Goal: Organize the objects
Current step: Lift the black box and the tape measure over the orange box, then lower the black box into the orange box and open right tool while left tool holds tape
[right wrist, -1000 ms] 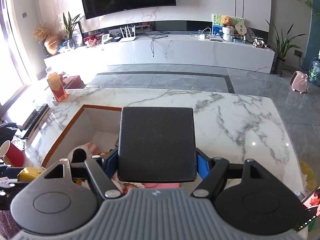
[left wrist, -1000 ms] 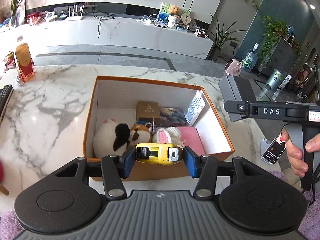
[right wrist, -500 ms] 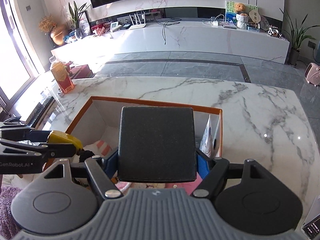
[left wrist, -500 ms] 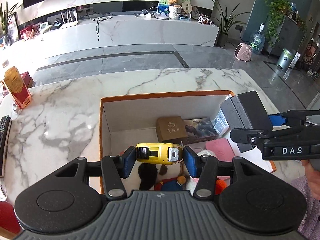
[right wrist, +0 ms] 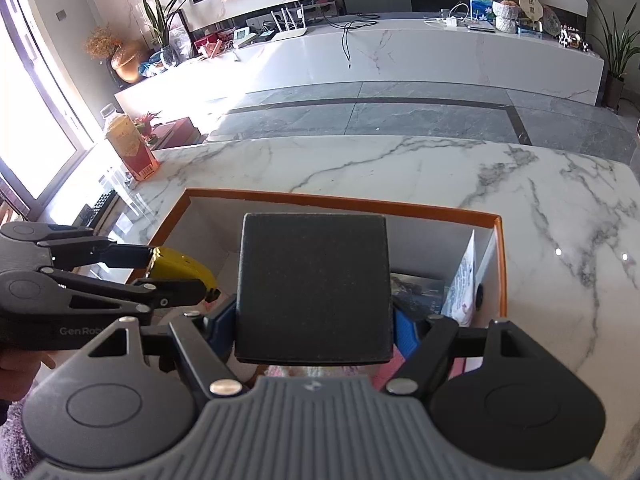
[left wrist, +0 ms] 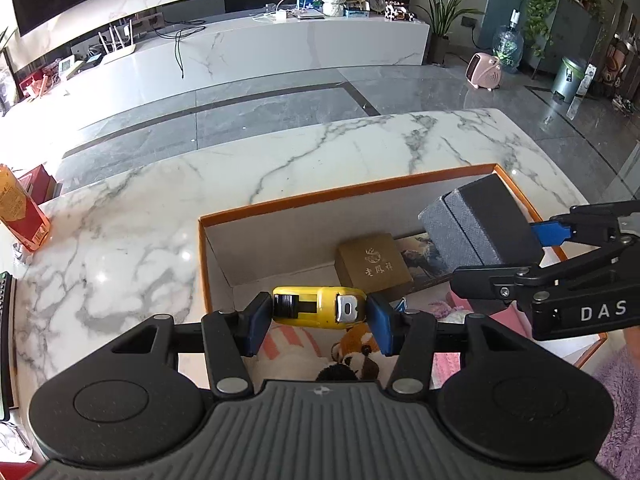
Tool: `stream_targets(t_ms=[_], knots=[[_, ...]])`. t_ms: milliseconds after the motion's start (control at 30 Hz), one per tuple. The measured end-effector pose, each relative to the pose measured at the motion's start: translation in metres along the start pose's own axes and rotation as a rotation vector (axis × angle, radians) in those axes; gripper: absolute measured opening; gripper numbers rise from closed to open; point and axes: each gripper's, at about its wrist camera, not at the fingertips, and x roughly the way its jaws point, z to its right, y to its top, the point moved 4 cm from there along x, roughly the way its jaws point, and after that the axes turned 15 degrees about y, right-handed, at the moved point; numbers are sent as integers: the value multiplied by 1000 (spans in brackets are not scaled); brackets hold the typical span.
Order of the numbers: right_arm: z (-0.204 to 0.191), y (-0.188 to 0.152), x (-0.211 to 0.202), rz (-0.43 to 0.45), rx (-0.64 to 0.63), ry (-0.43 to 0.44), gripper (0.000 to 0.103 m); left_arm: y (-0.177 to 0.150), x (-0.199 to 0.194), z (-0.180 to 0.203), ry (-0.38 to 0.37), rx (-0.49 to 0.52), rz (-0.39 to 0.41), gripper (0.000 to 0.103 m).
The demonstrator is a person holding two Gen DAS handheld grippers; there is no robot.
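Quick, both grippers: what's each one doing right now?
Left gripper: closed on the yellow tape measure.
Right gripper: closed on the dark grey box.

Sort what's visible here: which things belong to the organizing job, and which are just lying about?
Job:
- yellow tape measure, clamped in the left hand-held gripper
- dark grey box, clamped in the right hand-held gripper
- orange-rimmed storage box

Lying about:
- red carton
- pink heater

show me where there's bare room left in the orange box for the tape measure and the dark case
Bare floor shows in the orange box at its far left corner, between the left wall and the brown gift box. The near side is crowded with the plush toy and pink fabric; the far right holds a book. The yellow tape measure hangs nearest that free corner, the dark case over the middle.
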Motion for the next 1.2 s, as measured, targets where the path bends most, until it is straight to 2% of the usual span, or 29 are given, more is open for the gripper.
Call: stream_targets(t_ms=[267,467,667,767,1100,1200], knots=[[-7,12,32,-45,87,110,76,20,-21,-43,-27,-115,58,60],[-20,17,74,-84,146,145,76,28,-19,-57,-33,-142,80,60],[-31,23,115,-121,160,111,76,27,-6,-63,-46,-158,72,60],[-34,24,131,-130,157,65,76,25,-1,-68,-51,-169,68,60],[-32,21,160,-153,166,45,78,22,13,-72,-71,-187,56,60],[-32,23,158,-139,142,54,85,21,15,-73,-74,-189,54,60]])
